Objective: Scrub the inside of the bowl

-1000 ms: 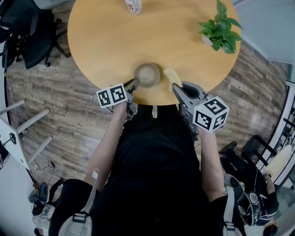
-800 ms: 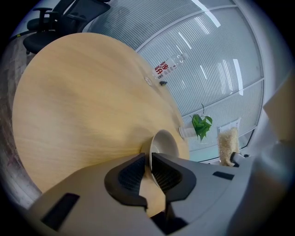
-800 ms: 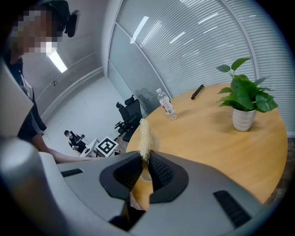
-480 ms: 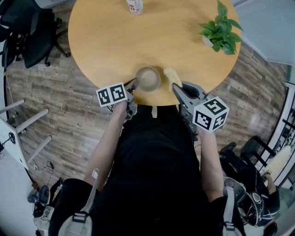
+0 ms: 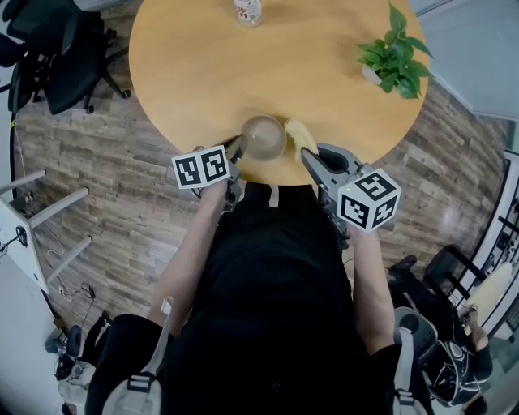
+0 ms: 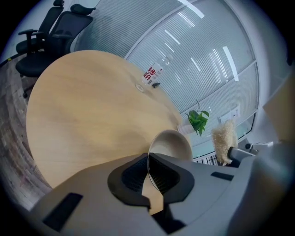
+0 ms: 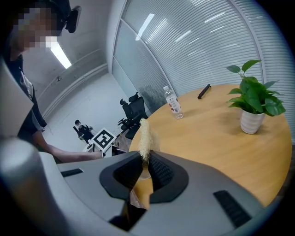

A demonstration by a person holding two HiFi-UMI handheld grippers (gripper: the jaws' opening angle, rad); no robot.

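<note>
1. The left gripper (image 6: 148, 159) has just been closing its jaws, and they pinch the near rim of the bowl (image 6: 171, 142). The bowl sits directly ahead of it on the round table (image 5: 203, 73).
2. The right gripper (image 7: 144, 162) is clamped on a pale fibrous scrubber (image 7: 144, 133), which sticks out past its tips.
3. The scrubber is just beside the bowl's right rim; whether they touch is unclear.
4. A potted plant (image 5: 395, 57) and a water bottle (image 5: 248, 10) stand well beyond both grippers.
</note>
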